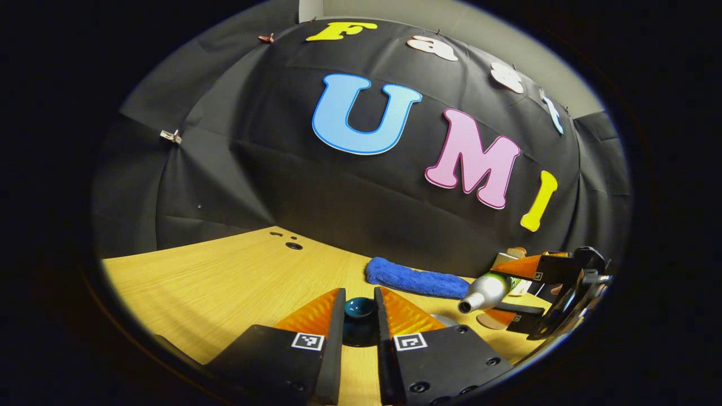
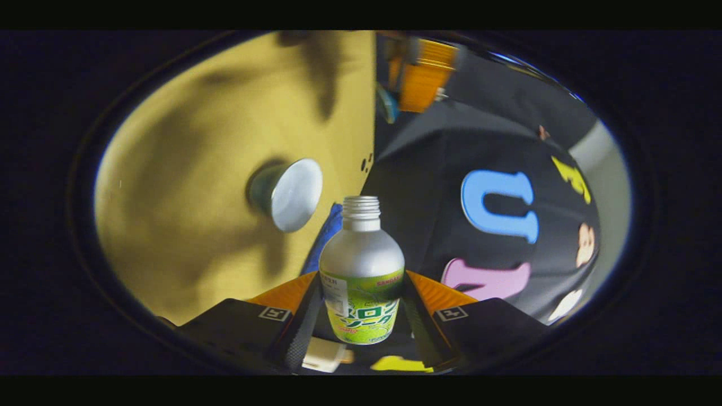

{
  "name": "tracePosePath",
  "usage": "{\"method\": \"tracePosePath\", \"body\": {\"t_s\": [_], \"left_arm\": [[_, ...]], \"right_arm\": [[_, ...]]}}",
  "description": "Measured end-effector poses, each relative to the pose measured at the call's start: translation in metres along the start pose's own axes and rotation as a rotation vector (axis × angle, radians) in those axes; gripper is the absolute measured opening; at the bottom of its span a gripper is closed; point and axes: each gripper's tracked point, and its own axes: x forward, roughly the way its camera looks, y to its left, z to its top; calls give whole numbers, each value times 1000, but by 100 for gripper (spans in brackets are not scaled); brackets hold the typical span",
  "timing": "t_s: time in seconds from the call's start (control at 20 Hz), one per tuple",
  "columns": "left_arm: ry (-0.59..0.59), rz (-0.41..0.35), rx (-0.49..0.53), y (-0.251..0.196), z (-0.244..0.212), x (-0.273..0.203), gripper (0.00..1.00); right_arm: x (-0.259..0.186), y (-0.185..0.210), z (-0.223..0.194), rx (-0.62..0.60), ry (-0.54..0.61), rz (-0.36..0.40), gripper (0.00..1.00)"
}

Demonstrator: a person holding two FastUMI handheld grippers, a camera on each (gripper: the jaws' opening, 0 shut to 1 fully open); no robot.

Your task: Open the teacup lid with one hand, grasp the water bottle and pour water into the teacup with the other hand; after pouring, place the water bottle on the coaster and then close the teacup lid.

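Left claw (image 1: 360, 316) is clenched on the teacup lid (image 1: 359, 309): the dark teal knob sits right between its fingers, both pressing on it, lid held off the cup and out of the pour path. Looks like that's the point of the hold, keeping the cup mouth free while the other hand pours. Right claw (image 2: 361, 307) is grasping the water bottle (image 2: 361, 270) around the labelled lower body, one finger on each side, cap off, threaded neck pointing straight ahead of the claw. In the left gripper view the bottle is tipped nearly level, mouth aimed down toward the tabletop (image 1: 225, 282). In the right gripper view the open teacup (image 2: 287, 194) sits ahead and to the left of the bottle mouth, pale inside showing, so the neck isn't quite over it; I see no water stream, can't tell if the pour is running. My read: mid-pour step, bottle being lined up or tilted. A round coaster (image 1: 495, 319) lies on the tabletop under the right claw, and a blue towel (image 1: 414, 279) is beyond the left claw, near the wall. Risk: low grip on a tilted bottle, spill if the mouth stays off-centre.
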Motion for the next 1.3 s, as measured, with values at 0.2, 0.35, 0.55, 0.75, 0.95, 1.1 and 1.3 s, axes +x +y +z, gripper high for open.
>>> {"method": "tracePosePath", "body": {"t_s": [0.2,0.35,0.55,0.75,0.95,1.1,1.3], "left_arm": [[1,-14,-6,-8,0,0,31],[5,-21,11,-15,-1,0,31],[14,-33,9,-24,-5,1,31],[25,-21,65,-33,-10,3,30],[37,-50,63,-53,-17,6,31],[44,-64,72,-65,-22,8,31],[63,-78,79,-78,-31,11,31]], "right_arm": [[-7,15,3,501,-28,99,78],[-4,19,-3,914,-76,122,78],[-4,6,-34,1334,-142,83,78],[-19,-11,-95,1463,-177,1,78],[-18,-1,-129,1544,-173,-29,78],[-11,10,-141,1590,-173,-26,78],[-5,20,-149,1647,-180,-17,78]]}}
